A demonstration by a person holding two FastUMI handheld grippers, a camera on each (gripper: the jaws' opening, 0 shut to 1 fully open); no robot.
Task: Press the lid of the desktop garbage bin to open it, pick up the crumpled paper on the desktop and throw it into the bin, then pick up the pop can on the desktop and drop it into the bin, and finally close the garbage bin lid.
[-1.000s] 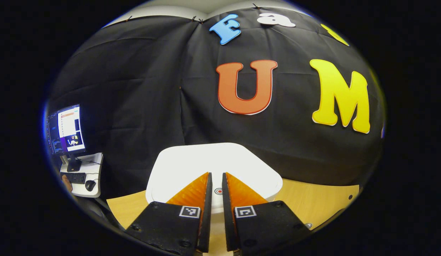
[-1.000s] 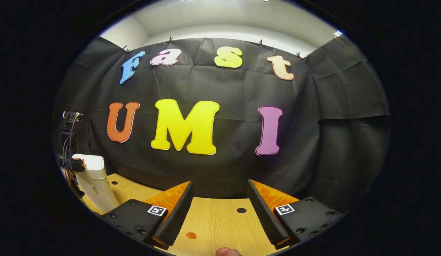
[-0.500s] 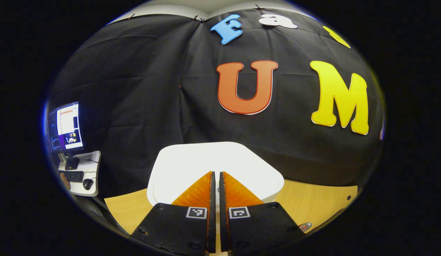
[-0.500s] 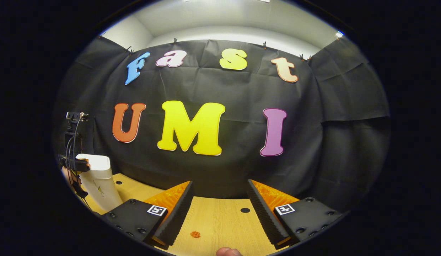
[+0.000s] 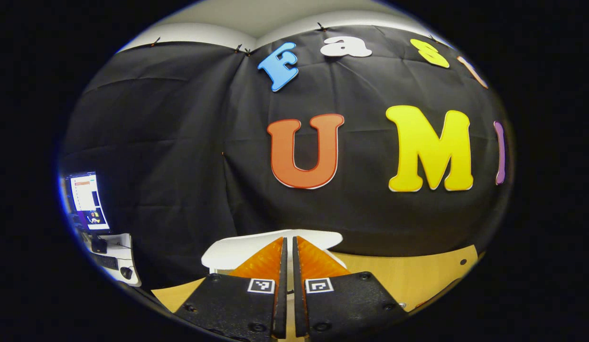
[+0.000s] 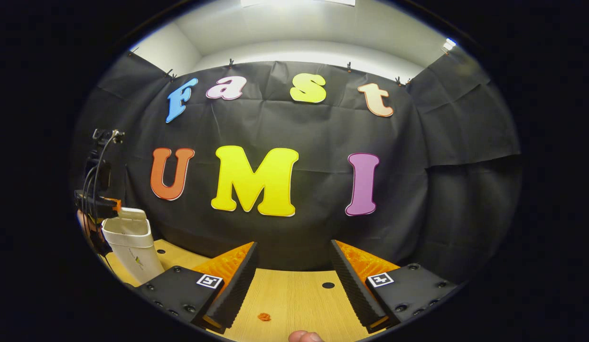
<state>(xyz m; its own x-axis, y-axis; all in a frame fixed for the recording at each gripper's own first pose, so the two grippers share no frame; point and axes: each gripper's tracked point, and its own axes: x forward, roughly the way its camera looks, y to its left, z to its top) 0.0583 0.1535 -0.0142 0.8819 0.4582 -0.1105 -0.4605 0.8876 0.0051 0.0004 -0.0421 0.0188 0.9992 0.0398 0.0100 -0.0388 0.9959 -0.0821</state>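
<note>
The white desktop bin [image 6: 133, 251] stands at the far left of the right gripper view, its lid [image 6: 132, 213] tilted up off the rim. In the left gripper view the lid [image 5: 228, 251] is a thin white slab just beyond my left gripper [image 5: 288, 243], which is shut with nothing between its fingers. That same left gripper [image 6: 97, 206] hangs level with the lid on the bin's left side in the right gripper view, held by a hand. My right gripper [image 6: 293, 246] stands open and empty above the wooden table [image 6: 294, 299].
A small orange scrap [image 6: 263, 317] lies on the table between the right fingers, and a fingertip [image 6: 306, 336] shows at the bottom edge. The table has round holes [image 6: 328, 285]. A monitor [image 5: 88, 202] with keyboard and mouse stands on a side table [image 5: 118, 256] at the left.
The left gripper closed fully over the lid, then lifted and tilted upward. The bin lid went from flat to raised. The right gripper stayed open, tilting up slightly.
</note>
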